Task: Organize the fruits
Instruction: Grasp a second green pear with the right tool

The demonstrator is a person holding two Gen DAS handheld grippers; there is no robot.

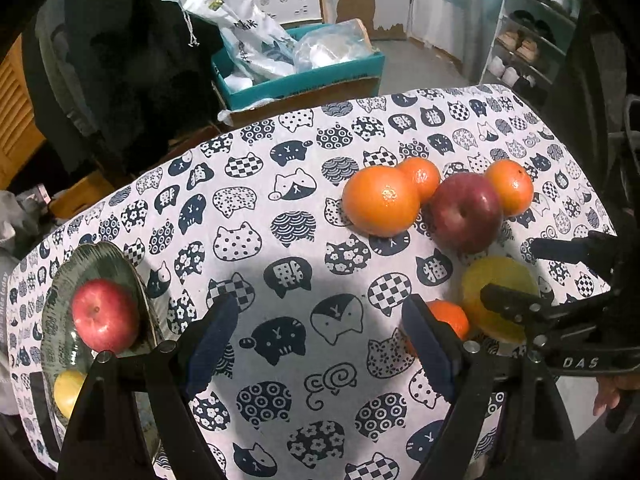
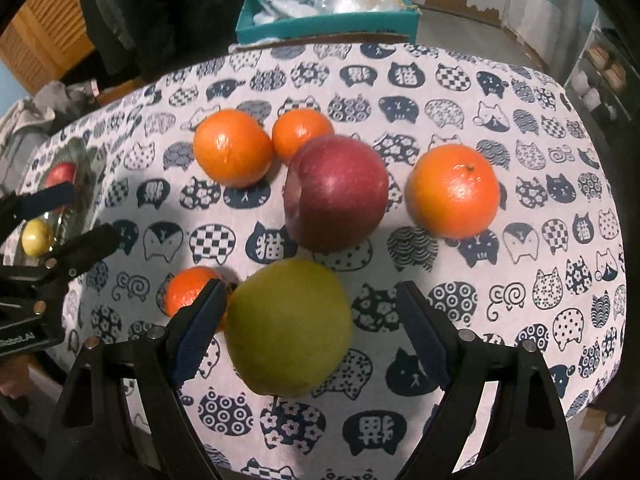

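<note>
Bare tablecloth [image 1: 320, 360] lies open between the left gripper [image 1: 320, 344] fingers. Ahead of the right gripper [image 2: 308, 328], the green pear [image 2: 288, 328] fills the gap, small orange [image 2: 186, 292] crowding its left finger.

left gripper [image 1: 320, 344]: black angular frame – dark blue ribbed pads on the jaws, silver round screws | right gripper [image 2: 310, 332]: same black build – blue pads, silver screws, white "DAS" lettering on its side

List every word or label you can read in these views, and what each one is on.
"DAS": on the right claw's black body.
"Robot.AI", first letter cut off: on the left claw's body.
"猫": printed on cat heads on the tablecloth.
White bag print: too blurred to read.
</note>
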